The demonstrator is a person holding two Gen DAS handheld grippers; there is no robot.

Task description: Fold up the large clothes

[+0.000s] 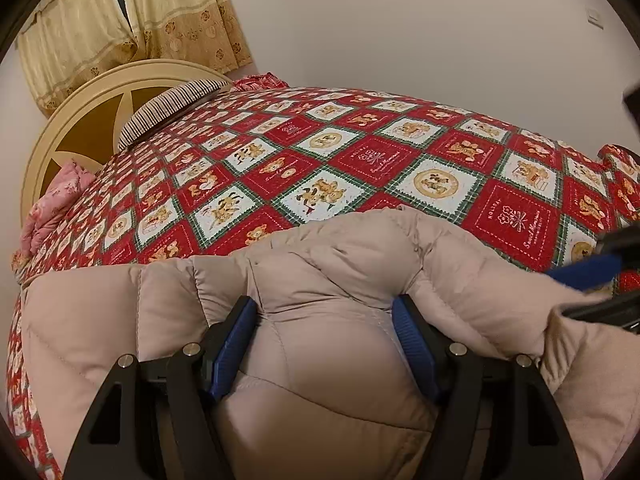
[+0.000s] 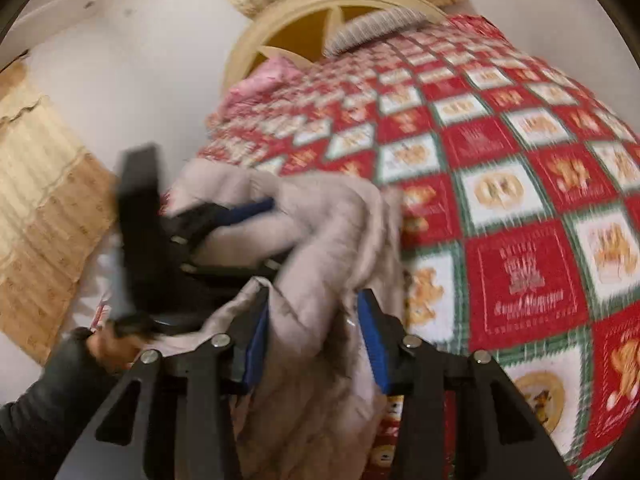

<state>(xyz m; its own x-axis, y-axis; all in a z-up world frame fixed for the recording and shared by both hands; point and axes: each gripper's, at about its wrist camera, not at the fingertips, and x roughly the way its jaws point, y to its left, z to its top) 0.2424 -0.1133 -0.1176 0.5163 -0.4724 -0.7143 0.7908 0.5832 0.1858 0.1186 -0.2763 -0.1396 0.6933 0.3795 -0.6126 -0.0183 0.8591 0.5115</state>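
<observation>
A beige quilted puffer jacket [image 1: 328, 264] lies bunched at the near edge of the bed. My left gripper [image 1: 326, 308] is shut on a thick fold of it, blue pads pressed into both sides. My right gripper [image 2: 312, 300] is shut on another part of the same jacket [image 2: 320, 232], which hangs between its blue pads. The right gripper also shows at the right edge of the left wrist view [image 1: 592, 276]. The left gripper shows at the left in the blurred right wrist view [image 2: 240, 216].
The bed is covered by a red, white and green patchwork quilt [image 1: 360, 152]. A round cream headboard [image 1: 92, 100], a striped pillow [image 1: 176, 100] and a pink bundle [image 1: 56, 200] are at its far end. Yellow curtains [image 1: 132, 20] hang behind. A plain wall is at the right.
</observation>
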